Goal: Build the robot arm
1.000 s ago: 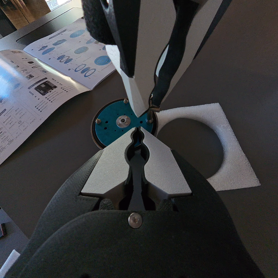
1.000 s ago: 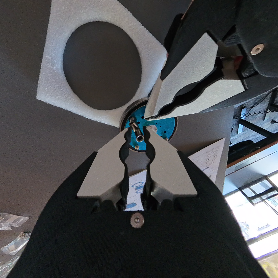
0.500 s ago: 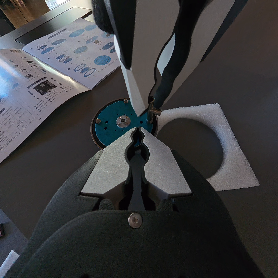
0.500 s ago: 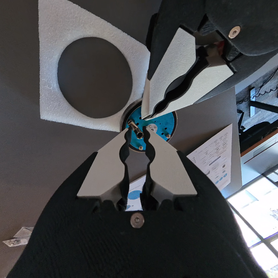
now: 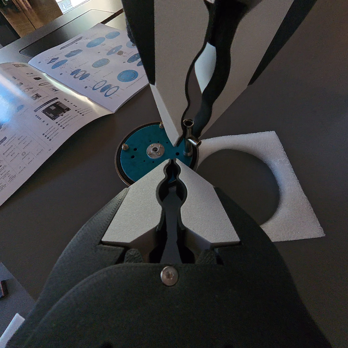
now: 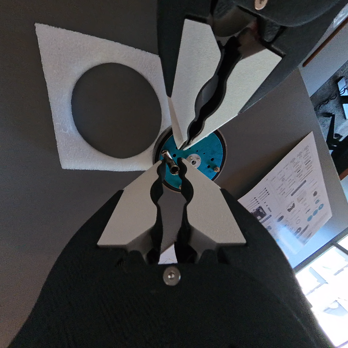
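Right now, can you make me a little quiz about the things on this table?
1. True or false: the white foam square has a round hole in it.
2. Fill the gap: the right gripper pinches a shiny metal ____.
3. The round disc under both grippers is: A red, B blue, C yellow.

Key: 1 true. 2 T-shaped tool. 3 B.

Left wrist view: close, steeply downward past own fingers onto blue disc (image 5: pixel 143 162), foam sheet (image 5: pixel 293 188) at right. Right wrist view: opposite side, equally close, facing back. Shared: disc (image 6: pixel 205 152), foam (image 6: pixel 60 98), booklet (image 6: pixel 293 199).
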A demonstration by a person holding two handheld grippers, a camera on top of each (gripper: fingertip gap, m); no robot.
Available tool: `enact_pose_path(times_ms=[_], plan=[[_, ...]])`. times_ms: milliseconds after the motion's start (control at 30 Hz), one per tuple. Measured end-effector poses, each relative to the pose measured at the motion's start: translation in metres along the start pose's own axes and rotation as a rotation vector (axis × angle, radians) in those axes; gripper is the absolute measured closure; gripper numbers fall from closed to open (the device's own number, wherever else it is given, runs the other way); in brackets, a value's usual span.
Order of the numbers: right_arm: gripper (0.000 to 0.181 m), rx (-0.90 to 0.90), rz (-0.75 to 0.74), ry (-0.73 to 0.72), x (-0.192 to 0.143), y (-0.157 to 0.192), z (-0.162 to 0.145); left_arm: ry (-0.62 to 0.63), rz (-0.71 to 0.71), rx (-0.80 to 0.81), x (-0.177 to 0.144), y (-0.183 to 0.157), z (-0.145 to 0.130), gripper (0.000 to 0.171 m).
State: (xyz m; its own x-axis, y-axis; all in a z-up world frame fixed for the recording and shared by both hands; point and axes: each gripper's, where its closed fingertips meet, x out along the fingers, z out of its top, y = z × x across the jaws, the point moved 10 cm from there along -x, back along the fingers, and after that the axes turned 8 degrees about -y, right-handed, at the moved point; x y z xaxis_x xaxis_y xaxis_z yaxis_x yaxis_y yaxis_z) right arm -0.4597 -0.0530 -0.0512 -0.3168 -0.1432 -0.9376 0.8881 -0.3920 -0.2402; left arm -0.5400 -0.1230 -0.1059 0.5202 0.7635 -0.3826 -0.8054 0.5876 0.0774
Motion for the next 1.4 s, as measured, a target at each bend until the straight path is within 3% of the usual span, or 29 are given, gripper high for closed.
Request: enact_pose_path(times_ms=[233, 433, 700, 1033, 1400], plan=[[0.169, 0.170, 0.010, -0.009, 0.0008, -0.0019, -0.0007, -0.001, -0.011, -0.022, 0.0002, 0.0012, -0.0002, 0.171], [0.168, 0.190, 0.010, -0.004, 0.0004, -0.0020, 0.0012, -0.001, -0.010, -0.025, 0.0006, 0.0010, -0.0001, 0.171], [0.167, 0.346, 0.061, -0.025, -0.0048, -0.0094, 0.0016, -0.001, -0.010, -0.025, 0.0007, 0.0011, -0.0001, 0.171], [0.168, 0.524, 0.013, -0.031, -0.0050, -0.0057, 0.0001, 0.000, -0.013, -0.025, 0.0008, 0.0011, -0.0002, 0.171], [0.170, 0.520, -0.017, -0.050, -0.0046, -0.0012, -0.0007, -0.008, -0.019, -0.087, -0.0064, 0.0044, 0.0012, 0.171]])
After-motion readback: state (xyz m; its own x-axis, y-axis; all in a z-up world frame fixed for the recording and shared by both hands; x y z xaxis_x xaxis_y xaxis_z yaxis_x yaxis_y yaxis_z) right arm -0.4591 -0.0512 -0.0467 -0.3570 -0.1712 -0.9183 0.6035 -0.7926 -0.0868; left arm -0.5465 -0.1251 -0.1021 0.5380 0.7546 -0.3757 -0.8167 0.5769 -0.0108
